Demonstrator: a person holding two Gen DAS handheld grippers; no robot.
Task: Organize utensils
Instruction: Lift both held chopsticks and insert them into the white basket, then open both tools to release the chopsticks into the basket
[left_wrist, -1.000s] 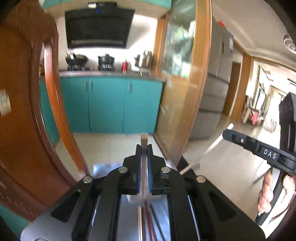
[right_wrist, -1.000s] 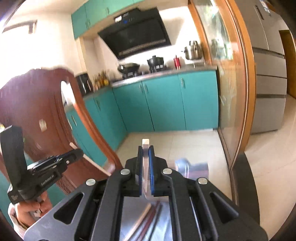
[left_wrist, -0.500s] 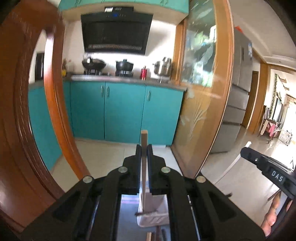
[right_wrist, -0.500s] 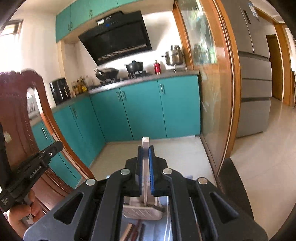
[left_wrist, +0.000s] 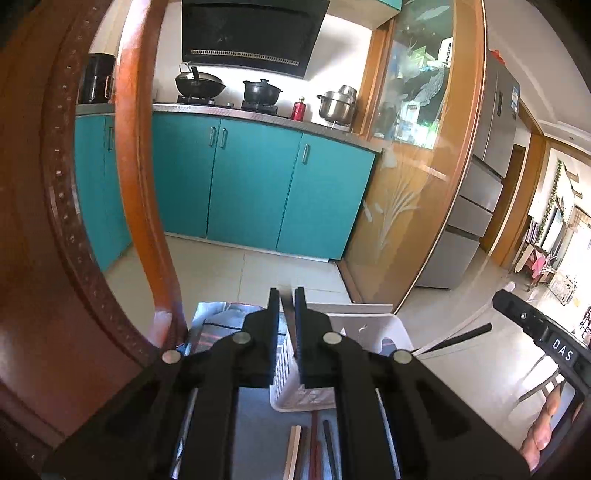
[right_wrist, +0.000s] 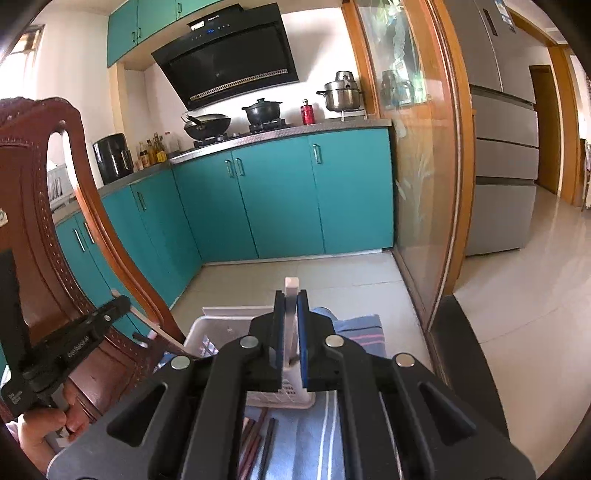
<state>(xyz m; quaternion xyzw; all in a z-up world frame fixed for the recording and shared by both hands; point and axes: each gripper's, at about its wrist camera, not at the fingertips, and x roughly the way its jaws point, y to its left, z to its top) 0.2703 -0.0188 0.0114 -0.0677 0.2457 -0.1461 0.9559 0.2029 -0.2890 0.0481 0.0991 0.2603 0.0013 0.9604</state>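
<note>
Left hand-held gripper: jaws are standing almost fully closed, pinching a pale chopstick that is poking up just past the tips. Right hand-held gripper: jaws likewise nearly closed, clamping a white chopstick whose end is sticking out above the tips.

Both grippers are pointing down toward a white slotted utensil basket, which is sitting on a blue striped cloth covering the table; the table's own edges are not clearly showing. In the left wrist view the same basket is lying right beyond the jaws. More chopsticks, dark and reddish, are lying loose on the cloth on the near side of the basket, just beside its wall.

A carved wooden chair back is standing at the table's left side. A person's hand is gripping the left tool's handle; fingers are wrapping the right tool's handle.
</note>
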